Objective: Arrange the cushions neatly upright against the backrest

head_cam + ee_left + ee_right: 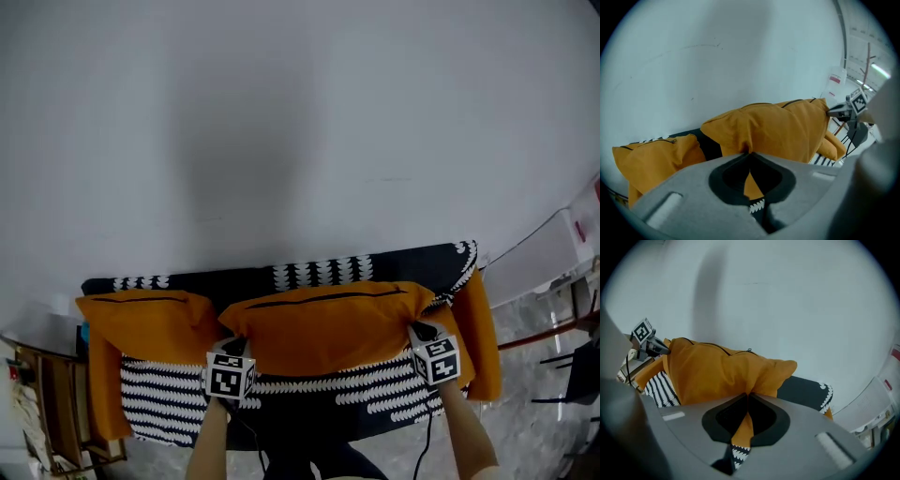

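Head view looked down on a sofa (281,412) pushed up against a plain white wall (281,122). A black-and-white cover (169,394) lay over its seat and backrest (319,272). We saw a wooden stand (47,394) beside the sofa on the left and a dark chair (572,375) on the floor at the right. Nothing stood between us and the cushions.

A smaller orange cushion (150,323) leaned on the backrest at the left. Just beside it was the big orange cushion (328,328), standing upright in front of the backrest with its zip edge on top. It sat between our two tongs.

Our left tongs (232,343) were pressed together, pinching the cloth at the big cushion's lower left corner. Our right tongs (419,331) were pressed together too, pinching its lower right corner. In each gripper view, a fold of orange cloth ran between the closed jaws.
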A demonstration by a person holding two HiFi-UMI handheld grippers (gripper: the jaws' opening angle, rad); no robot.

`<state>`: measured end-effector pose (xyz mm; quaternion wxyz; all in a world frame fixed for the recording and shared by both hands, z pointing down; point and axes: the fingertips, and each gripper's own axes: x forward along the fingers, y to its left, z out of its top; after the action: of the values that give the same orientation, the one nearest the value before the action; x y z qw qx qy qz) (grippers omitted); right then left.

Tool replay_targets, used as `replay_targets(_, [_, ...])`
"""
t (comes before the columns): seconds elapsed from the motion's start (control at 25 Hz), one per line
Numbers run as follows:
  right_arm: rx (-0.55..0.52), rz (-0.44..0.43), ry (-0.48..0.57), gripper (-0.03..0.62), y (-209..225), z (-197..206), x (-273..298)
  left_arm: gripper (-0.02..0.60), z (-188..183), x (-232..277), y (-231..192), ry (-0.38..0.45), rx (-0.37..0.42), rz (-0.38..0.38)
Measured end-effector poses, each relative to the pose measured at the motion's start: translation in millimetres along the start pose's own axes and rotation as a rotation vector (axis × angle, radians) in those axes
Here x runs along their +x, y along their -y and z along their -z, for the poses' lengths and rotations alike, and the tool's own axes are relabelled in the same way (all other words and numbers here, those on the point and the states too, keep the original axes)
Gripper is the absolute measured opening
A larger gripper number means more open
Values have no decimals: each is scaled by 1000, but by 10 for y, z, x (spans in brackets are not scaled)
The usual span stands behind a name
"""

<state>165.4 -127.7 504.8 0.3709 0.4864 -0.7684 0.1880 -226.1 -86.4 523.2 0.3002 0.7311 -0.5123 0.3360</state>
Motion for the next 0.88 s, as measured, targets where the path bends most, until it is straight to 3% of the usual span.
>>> replay_targets(0.56, [-63,-88,-36,24,-277,-167,950,8,68,490,-694,-74,-2,-69])
replay_targets(0.68, [-46,-79,-61,23,-286,-76,1115,9,196,612,-725,-93,-10,-59])
replay_targets(0.88, [35,-68,-45,28,-234,-73,1246,18,186,723,-790,-53,-53,-78])
